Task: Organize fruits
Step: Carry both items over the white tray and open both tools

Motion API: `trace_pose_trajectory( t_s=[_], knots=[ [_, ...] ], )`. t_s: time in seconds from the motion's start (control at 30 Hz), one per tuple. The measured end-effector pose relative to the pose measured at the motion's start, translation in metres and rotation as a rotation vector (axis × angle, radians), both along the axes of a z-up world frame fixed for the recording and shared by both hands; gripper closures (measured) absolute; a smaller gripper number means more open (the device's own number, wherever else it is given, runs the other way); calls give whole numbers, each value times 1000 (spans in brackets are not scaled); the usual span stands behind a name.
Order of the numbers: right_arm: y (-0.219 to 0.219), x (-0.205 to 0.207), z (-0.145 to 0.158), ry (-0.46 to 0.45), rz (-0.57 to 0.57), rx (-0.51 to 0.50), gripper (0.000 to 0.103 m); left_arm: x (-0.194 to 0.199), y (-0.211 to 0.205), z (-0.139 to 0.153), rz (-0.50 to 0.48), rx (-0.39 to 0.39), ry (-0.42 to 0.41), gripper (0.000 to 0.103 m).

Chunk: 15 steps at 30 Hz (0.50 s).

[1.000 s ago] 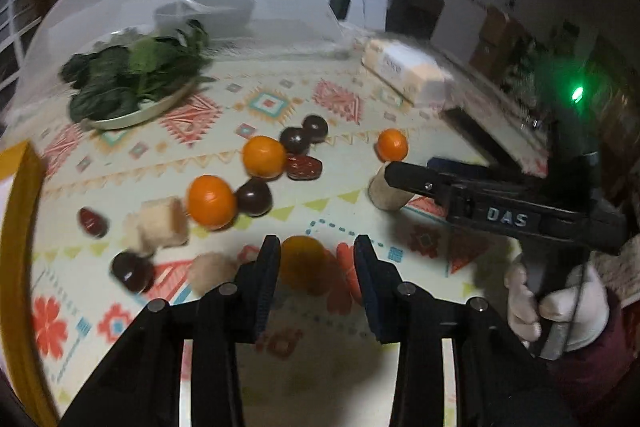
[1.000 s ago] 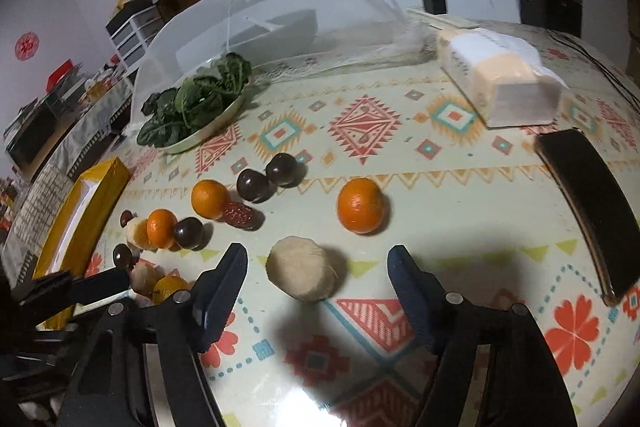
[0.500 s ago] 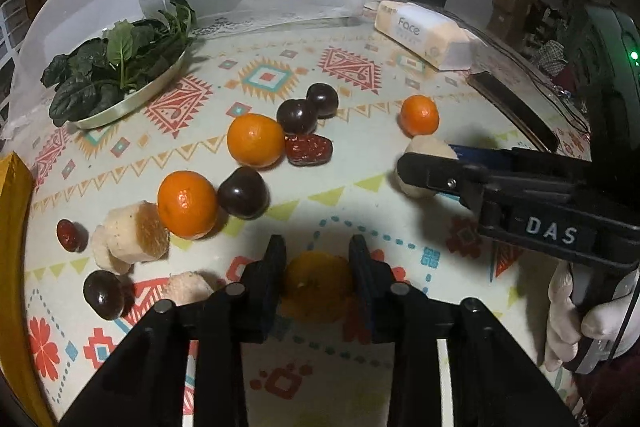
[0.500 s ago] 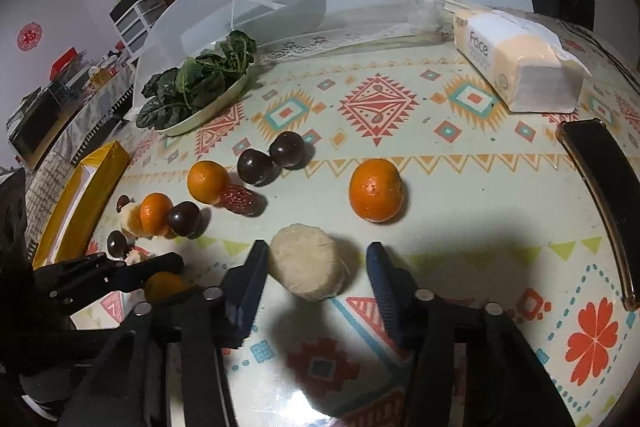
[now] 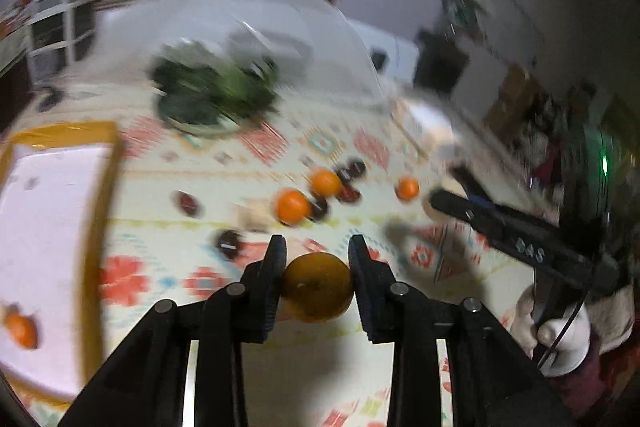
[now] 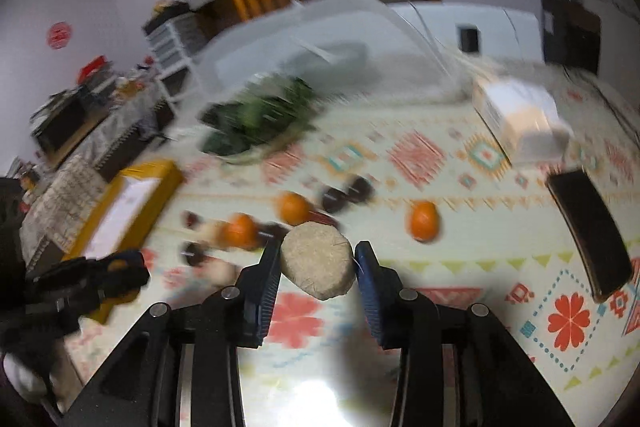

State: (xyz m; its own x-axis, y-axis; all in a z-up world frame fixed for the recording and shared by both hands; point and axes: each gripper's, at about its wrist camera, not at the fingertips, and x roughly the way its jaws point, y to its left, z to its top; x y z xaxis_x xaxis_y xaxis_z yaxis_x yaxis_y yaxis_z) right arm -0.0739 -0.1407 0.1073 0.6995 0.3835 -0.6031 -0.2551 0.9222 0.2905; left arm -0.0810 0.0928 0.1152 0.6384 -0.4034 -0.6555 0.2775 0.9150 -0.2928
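My left gripper (image 5: 317, 277) is shut on an orange (image 5: 318, 287) and holds it above the patterned tablecloth. My right gripper (image 6: 316, 269) is shut on a pale beige round fruit (image 6: 318, 264), lifted off the table. Loose oranges (image 5: 293, 205) (image 6: 423, 220), dark plums (image 6: 347, 191) and red dates (image 5: 188, 202) lie in a cluster mid-table. A yellow-rimmed white tray (image 5: 48, 219) sits at the left and holds one orange (image 5: 20, 330). The tray also shows in the right wrist view (image 6: 132, 203). The right gripper shows in the left view (image 5: 512, 243).
A plate of green leaves (image 5: 212, 95) sits under a clear mesh food cover (image 6: 320, 39) at the back. A tissue pack (image 6: 520, 119) and a black phone (image 6: 592, 235) lie at the right. A gloved hand (image 5: 560, 335) holds the right gripper.
Both grippers closed on their fruit and lifted: the left took the orange, the right took the beige fruit. Both views have swung left, so the yellow tray has come into view.
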Motion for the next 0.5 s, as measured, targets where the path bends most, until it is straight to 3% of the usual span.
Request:
trace_pose_trajectory(
  t_s=[0.13, 0.33, 0.43, 0.5],
  knots=[
    [42, -20, 44, -80, 96, 41, 62, -27, 67, 48, 108, -45, -75, 72],
    [128, -28, 107, -137, 302, 126, 62, -46, 150, 104, 265, 8, -165, 71],
    [183, -20, 117, -125, 384, 113, 62, -32, 190, 107, 327, 25, -141, 71],
    [217, -11, 104, -80, 424, 95, 62, -18, 213, 95, 353, 21, -98, 71]
  ],
)
